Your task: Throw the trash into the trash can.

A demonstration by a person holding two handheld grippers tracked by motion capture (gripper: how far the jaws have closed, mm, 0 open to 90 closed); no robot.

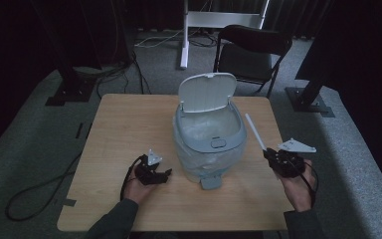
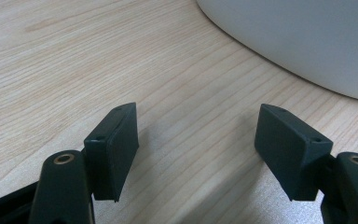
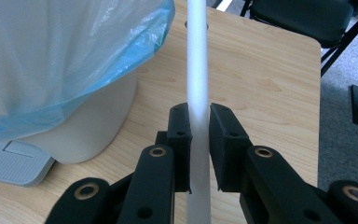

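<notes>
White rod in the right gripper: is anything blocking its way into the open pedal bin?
Nothing visible. The right gripper clamps the thin white rod beside the grey pedal bin; its white lid stands raised and only bare wooden table lies between.

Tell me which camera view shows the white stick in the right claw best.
The right gripper view: the white stick runs up the middle, close, with the right claw shut on it. The high view shows the stick small, slanting up from that claw beside the pedal bin. The left gripper view looks at the table.
</notes>
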